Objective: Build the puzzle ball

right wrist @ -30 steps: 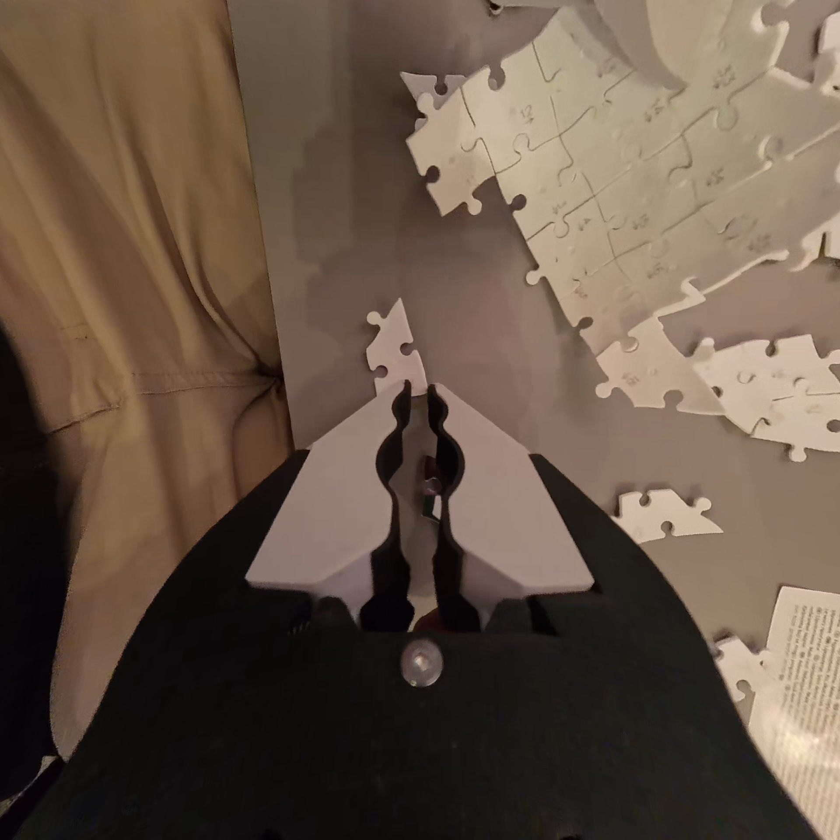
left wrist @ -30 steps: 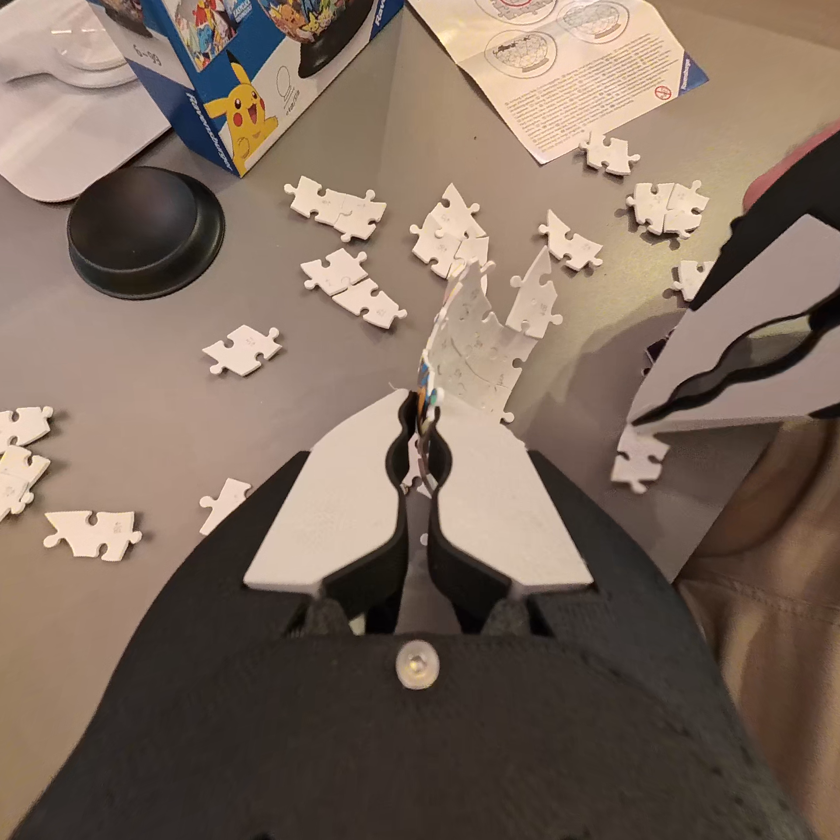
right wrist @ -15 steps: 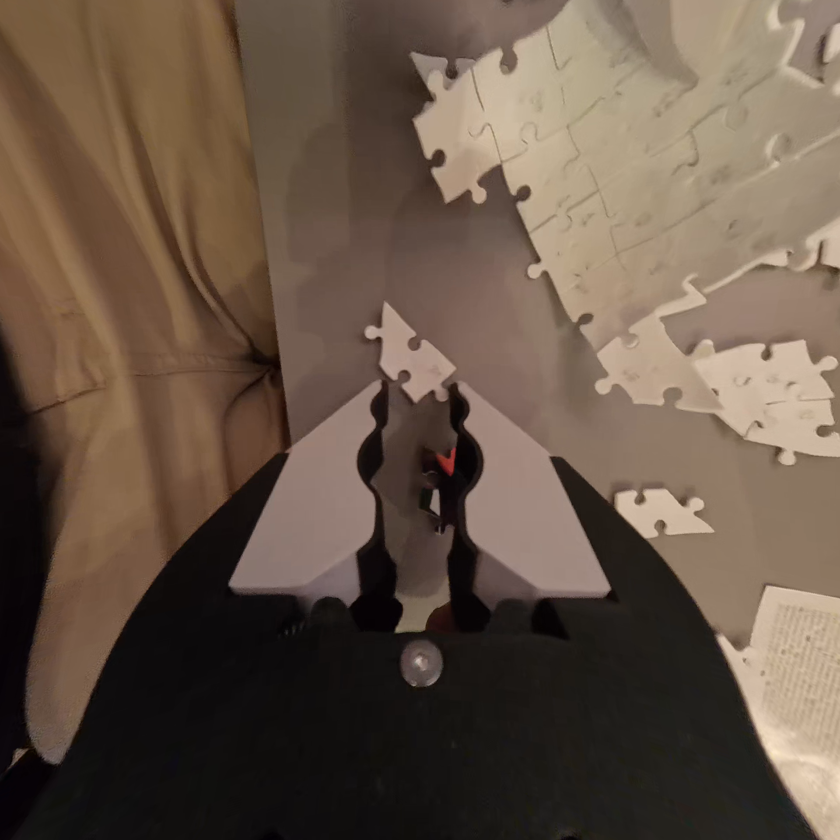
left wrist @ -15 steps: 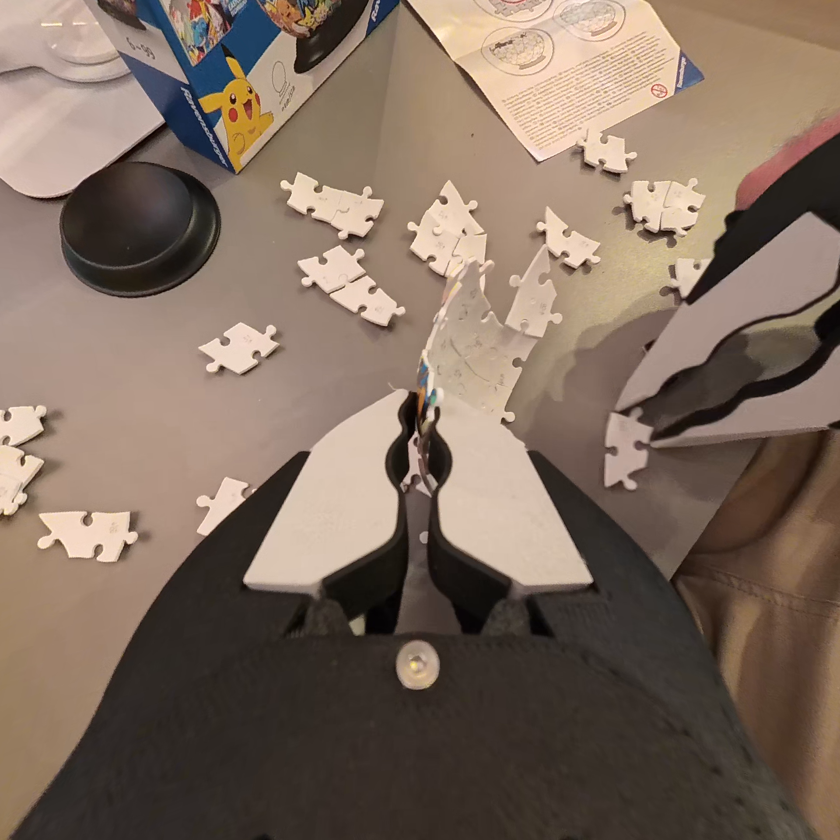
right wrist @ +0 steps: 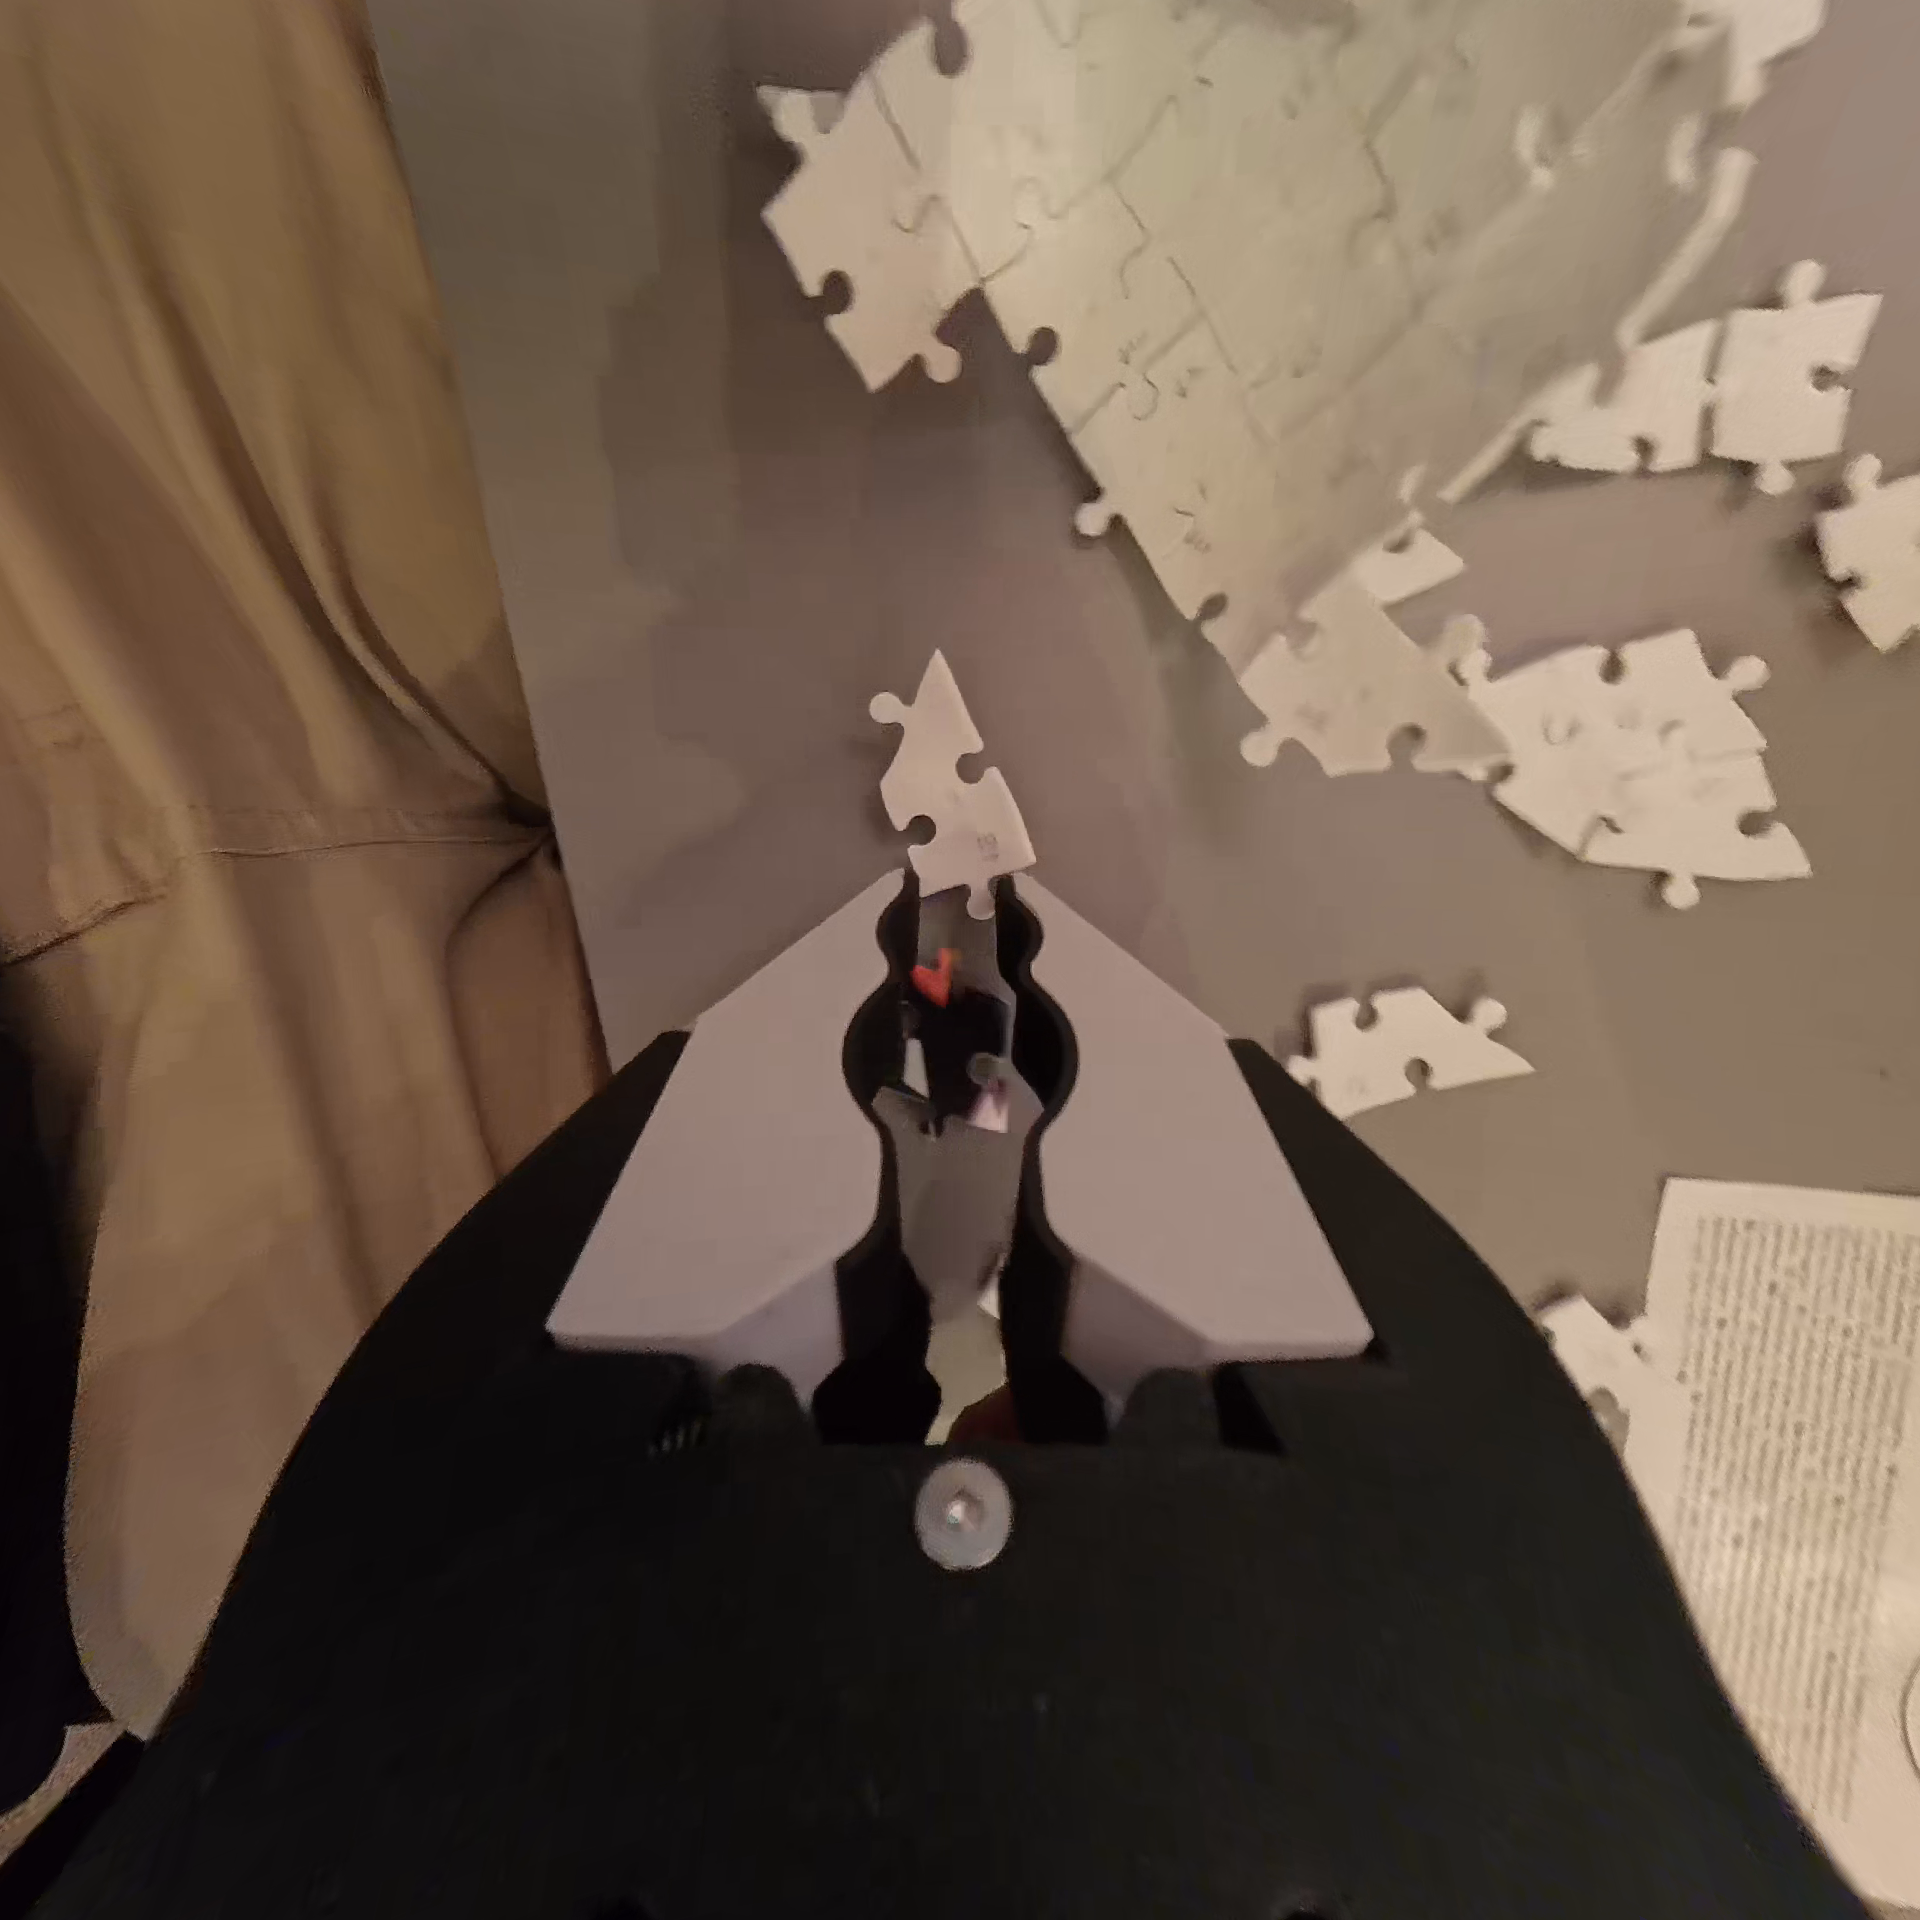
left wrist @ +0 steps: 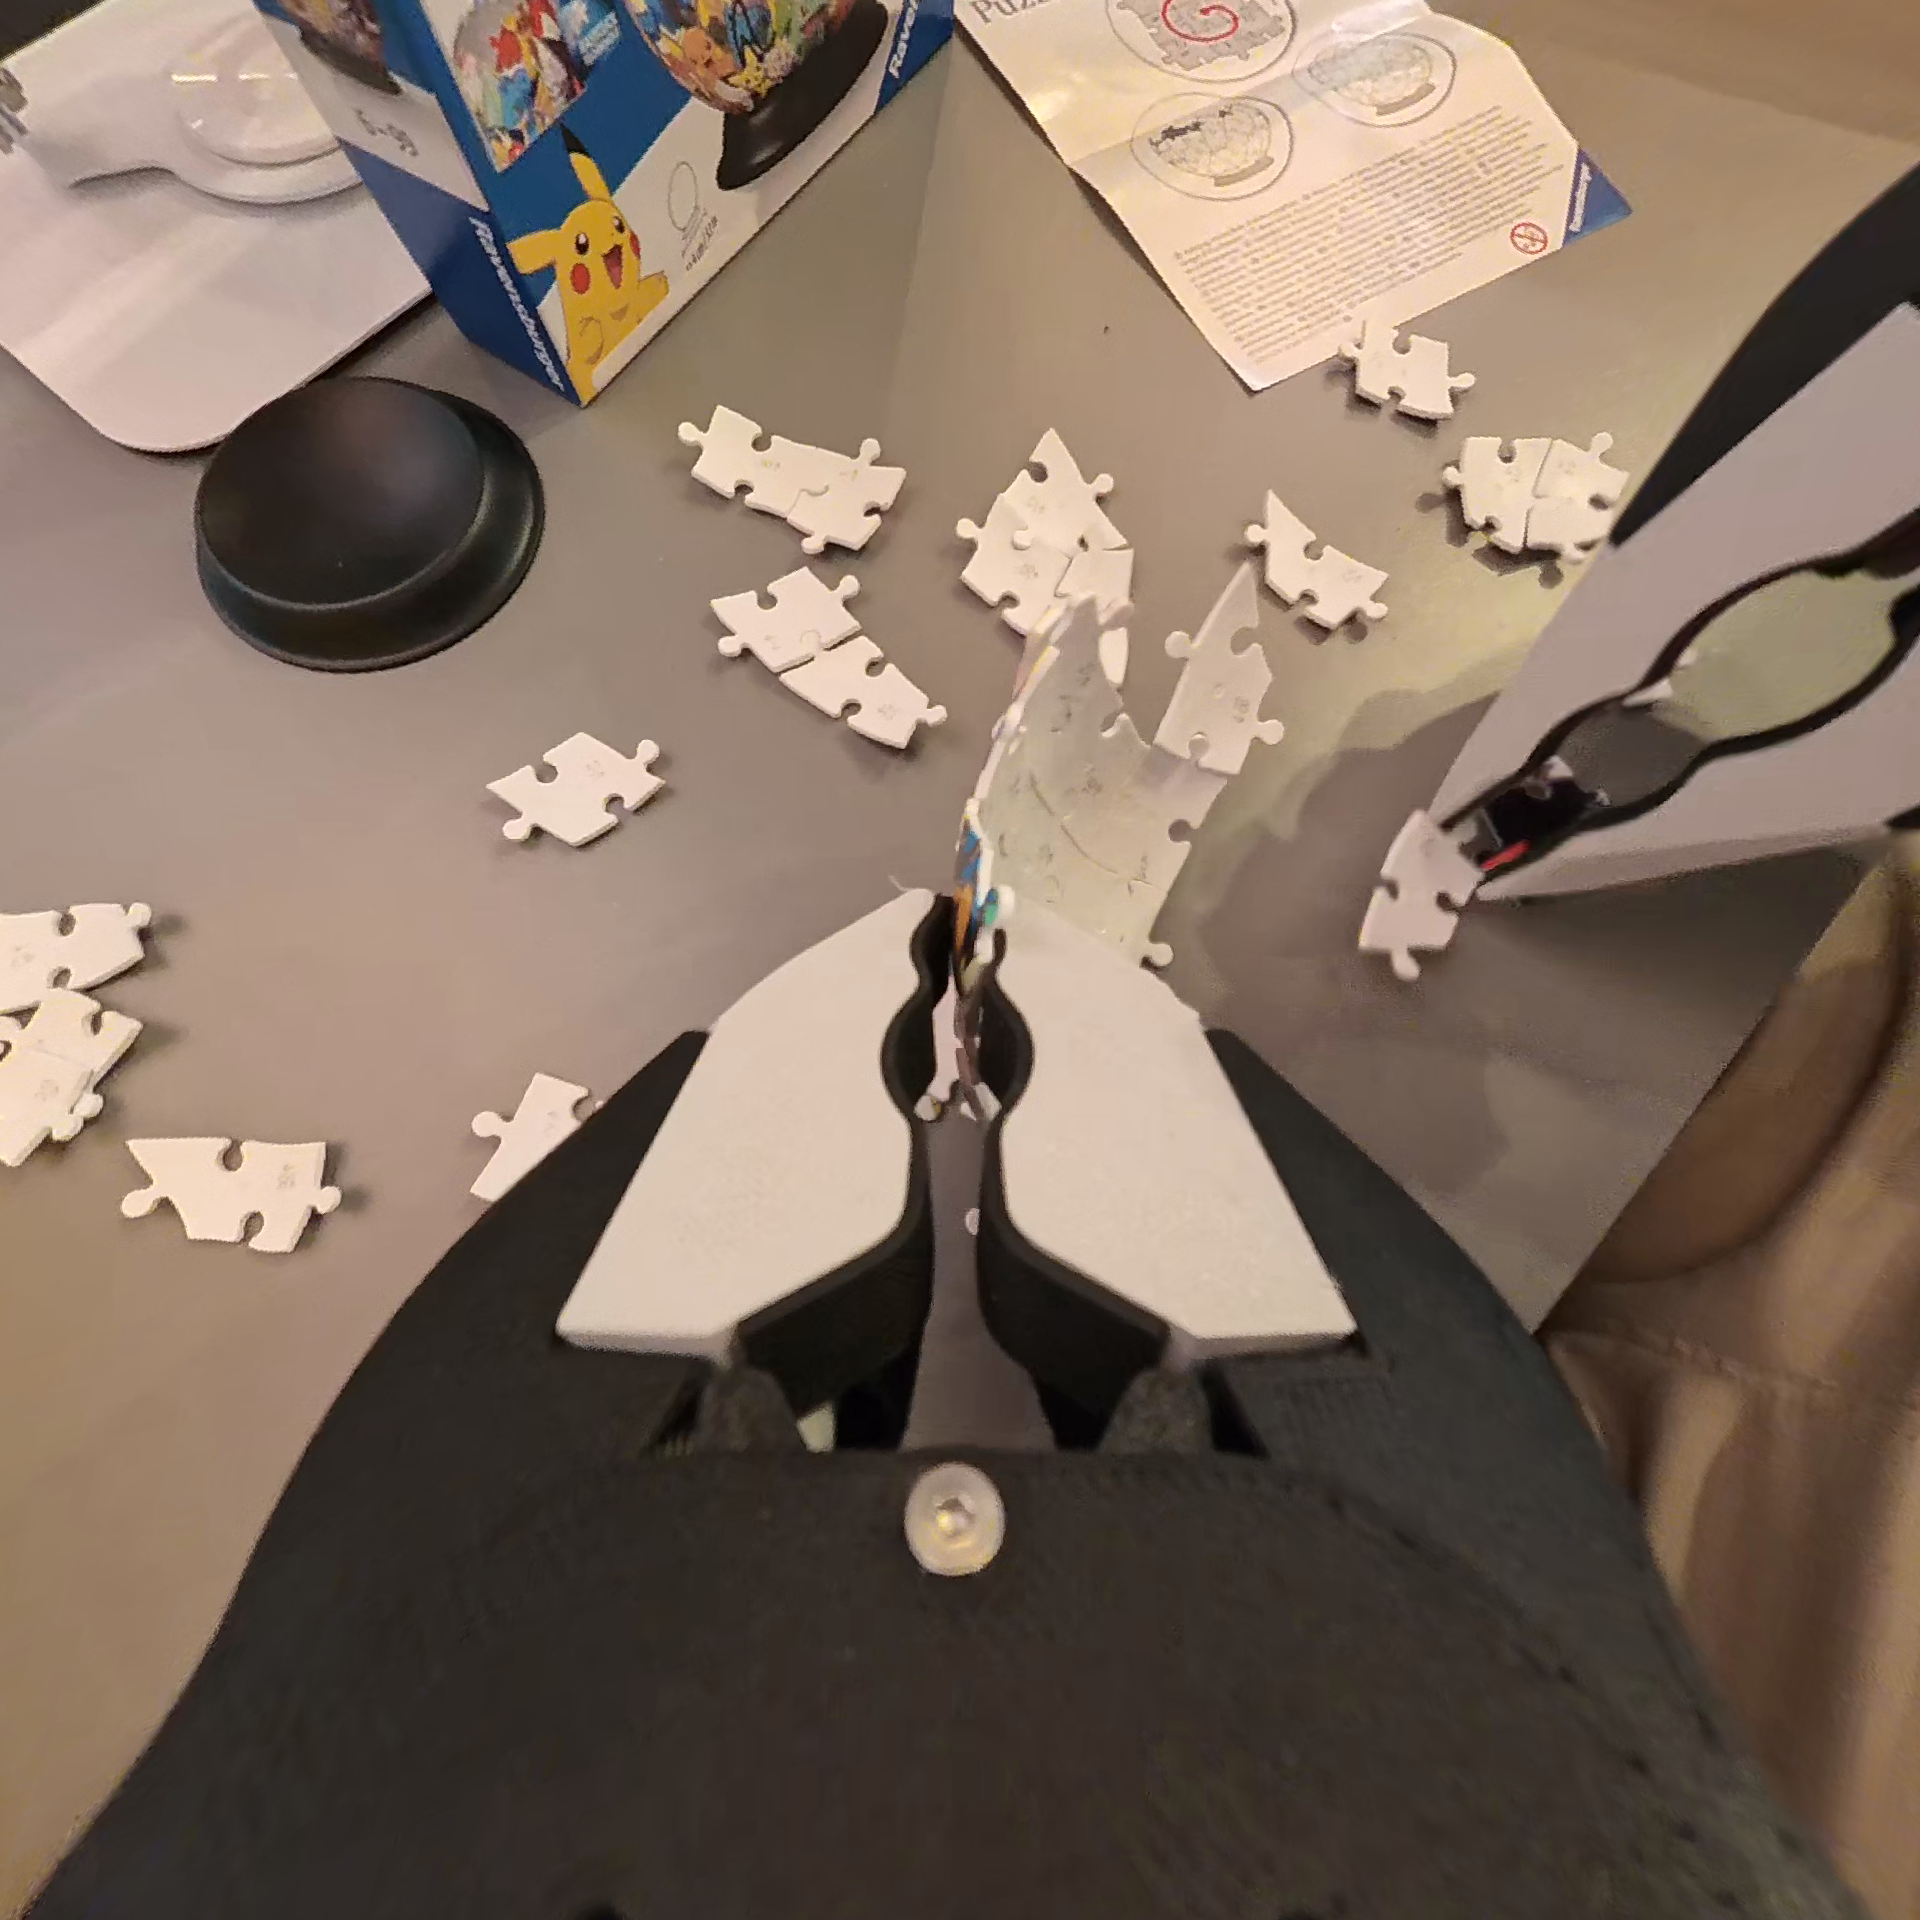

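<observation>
Since 1 s ago, the right gripper [right wrist: 954, 883] has spread its fingers from nearly closed to a clear gap, and the single puzzle piece [right wrist: 951, 784] now lies wholly ahead of the tips instead of half hidden beneath them. That white, pointed piece rests face down on the grey table [right wrist: 748, 582], its lower knob just inside the released fingertips; in the left wrist view the same piece [left wrist: 1415, 894] sits at the tip of the right gripper [left wrist: 1455, 836] at 3 o'clock. A second small printed piece [right wrist: 951, 1049], dark with a red mark, shows in the gap farther back between the fingers; whether they touch it cannot be told. The left gripper [left wrist: 961, 914] is clenched on the edge of the curved assembled puzzle section [left wrist: 1091, 790], held upright above the table with its white back toward 3 o'clock. Loose white pieces [left wrist: 821, 655] lie scattered toward 12 o'clock, with the black round stand [left wrist: 364, 520] at 10 o'clock, the blue puzzle box [left wrist: 623, 197] at 11 o'clock and the instruction leaflet [left wrist: 1320, 156] at 1 o'clock.
</observation>
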Action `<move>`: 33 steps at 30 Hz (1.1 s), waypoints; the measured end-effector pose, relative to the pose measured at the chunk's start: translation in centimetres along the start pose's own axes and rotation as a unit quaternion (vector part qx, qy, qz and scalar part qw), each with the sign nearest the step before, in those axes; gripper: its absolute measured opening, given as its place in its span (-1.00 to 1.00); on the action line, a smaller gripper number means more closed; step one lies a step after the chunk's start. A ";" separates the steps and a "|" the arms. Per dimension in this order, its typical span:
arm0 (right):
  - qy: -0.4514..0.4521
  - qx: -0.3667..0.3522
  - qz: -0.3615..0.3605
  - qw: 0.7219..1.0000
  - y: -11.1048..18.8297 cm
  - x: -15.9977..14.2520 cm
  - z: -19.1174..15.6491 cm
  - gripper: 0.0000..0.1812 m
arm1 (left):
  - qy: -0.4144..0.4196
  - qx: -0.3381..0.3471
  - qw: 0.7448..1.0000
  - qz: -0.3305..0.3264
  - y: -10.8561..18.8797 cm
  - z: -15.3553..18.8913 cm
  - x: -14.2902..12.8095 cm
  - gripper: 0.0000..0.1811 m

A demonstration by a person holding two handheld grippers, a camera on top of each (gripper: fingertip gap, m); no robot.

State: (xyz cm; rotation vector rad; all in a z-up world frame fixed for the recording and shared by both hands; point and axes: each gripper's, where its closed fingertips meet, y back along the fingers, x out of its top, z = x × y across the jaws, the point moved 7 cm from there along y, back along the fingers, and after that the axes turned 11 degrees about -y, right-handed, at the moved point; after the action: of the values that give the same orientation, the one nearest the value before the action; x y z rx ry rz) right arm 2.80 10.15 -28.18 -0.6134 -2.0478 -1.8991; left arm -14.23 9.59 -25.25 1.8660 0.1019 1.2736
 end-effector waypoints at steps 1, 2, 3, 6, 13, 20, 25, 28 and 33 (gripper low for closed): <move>-0.012 -0.003 0.008 1.000 0.4 0.0 0.5 -0.86 | 0.003 0.001 1.000 0.000 0.0 0.0 0.0 -0.98; -0.027 -0.006 0.017 0.999 0.7 0.0 0.9 -0.86 | 0.007 0.001 1.000 -0.001 0.1 0.0 -0.1 -0.98; -0.044 -0.010 0.024 0.999 1.1 -0.1 1.5 -0.86 | 0.013 0.003 1.000 -0.002 0.1 -0.1 -0.2 -0.98; -0.095 -0.020 0.034 0.995 1.7 -0.4 2.8 -0.86 | 0.038 0.006 0.999 -0.002 0.1 0.0 -0.4 -0.98; -0.185 -0.046 0.024 0.981 1.2 -1.1 3.7 -0.85 | 0.078 0.017 0.997 -0.010 0.1 0.9 -0.9 -0.98; -0.181 -0.040 0.008 0.983 0.4 -1.1 3.1 -0.85 | 0.126 0.005 0.992 -0.005 0.7 2.7 -1.8 -0.91; -0.181 -0.032 0.005 0.983 0.6 -1.5 3.5 -0.85 | 0.132 -0.021 0.991 0.001 1.2 3.9 -1.8 -0.79; -0.173 -0.027 0.005 0.985 0.6 -1.5 3.4 -0.85 | 0.128 -0.040 0.991 0.004 1.2 4.2 -1.6 -0.71; -0.147 -0.028 -0.001 0.989 0.7 -1.5 3.3 -0.85 | 0.125 -0.060 0.990 0.014 1.7 3.4 -1.3 -0.53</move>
State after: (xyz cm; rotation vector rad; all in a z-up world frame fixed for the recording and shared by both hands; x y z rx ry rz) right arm 4.66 13.26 -28.61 -0.9565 -2.1726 -1.9713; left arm -12.76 5.83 -25.42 1.6052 0.1293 1.4970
